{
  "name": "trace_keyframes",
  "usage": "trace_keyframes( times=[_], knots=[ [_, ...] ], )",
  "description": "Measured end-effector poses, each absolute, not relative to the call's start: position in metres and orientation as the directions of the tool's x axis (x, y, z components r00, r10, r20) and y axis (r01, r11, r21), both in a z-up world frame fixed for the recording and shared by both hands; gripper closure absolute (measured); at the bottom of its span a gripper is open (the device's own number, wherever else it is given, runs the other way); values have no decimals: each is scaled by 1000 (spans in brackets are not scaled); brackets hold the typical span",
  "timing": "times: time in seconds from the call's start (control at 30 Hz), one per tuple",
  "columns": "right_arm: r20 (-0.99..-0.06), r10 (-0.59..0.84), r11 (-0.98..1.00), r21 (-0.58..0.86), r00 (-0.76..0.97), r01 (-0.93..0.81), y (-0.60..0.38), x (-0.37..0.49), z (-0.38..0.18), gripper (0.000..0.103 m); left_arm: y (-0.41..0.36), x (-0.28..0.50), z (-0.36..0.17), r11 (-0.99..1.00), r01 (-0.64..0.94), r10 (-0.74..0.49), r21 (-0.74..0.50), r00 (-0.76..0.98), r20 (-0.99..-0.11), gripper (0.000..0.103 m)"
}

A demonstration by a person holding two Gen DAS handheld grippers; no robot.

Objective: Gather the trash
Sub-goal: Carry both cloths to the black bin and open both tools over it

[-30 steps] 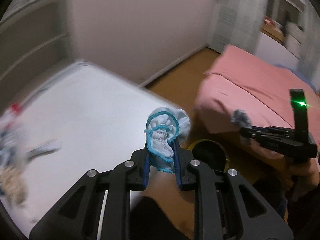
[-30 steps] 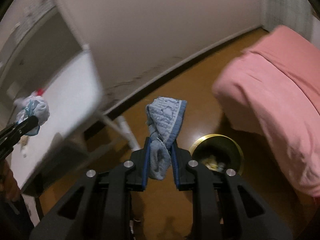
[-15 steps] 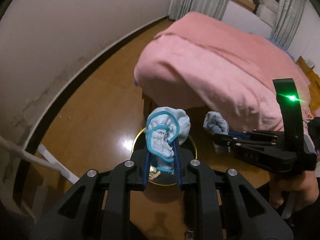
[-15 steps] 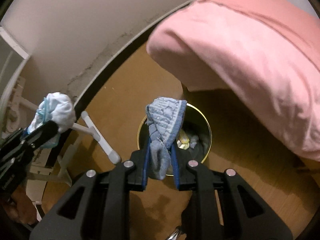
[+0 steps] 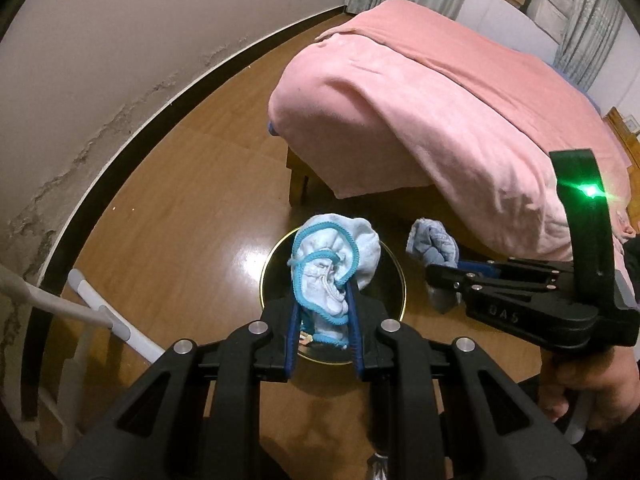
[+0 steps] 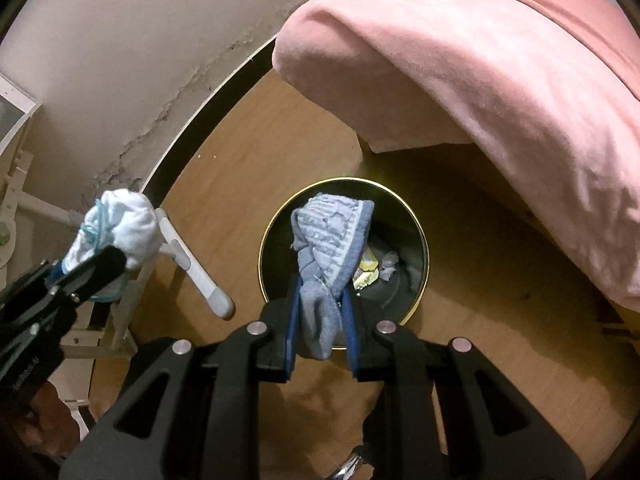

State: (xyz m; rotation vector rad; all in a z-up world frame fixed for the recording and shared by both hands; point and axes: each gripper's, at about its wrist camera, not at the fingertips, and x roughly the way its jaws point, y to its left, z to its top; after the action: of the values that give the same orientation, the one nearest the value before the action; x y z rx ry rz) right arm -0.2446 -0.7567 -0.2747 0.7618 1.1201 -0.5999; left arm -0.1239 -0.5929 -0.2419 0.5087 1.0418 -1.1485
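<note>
My left gripper is shut on a white sock with a blue hem and holds it above a round black bin with a gold rim on the wooden floor. My right gripper is shut on a grey-blue striped sock and holds it over the same bin, which has scraps of trash inside. The right gripper also shows in the left wrist view, to the right of the bin. The left gripper shows in the right wrist view, left of the bin.
A bed with a pink blanket stands just behind the bin. A white table leg lies to the left. A wall with a dark skirting board curves along the left.
Both grippers have swung away from the white table and down over the bin, each still holding its sock. The bin now lies right under the fingers.
</note>
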Motion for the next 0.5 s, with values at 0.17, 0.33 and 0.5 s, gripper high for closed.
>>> trace_keyframes(
  times=[0.17,0.33,0.5],
  knots=[
    [-935,-69,599,241,349,764,-751,-254,-265,41,-594,-125,-246,365,915,-488,-173,30,-872,83],
    [-933,-83,590,236,349,772,-751,-258,-260,41,-597,-128,-250,357,917,-482,-177,19,-876,83],
    [-932,-100,562,236,348,792,-754,-264,-257,41,-603,-130,-254,348,920,-476,-181,6,-879,83]
  ],
)
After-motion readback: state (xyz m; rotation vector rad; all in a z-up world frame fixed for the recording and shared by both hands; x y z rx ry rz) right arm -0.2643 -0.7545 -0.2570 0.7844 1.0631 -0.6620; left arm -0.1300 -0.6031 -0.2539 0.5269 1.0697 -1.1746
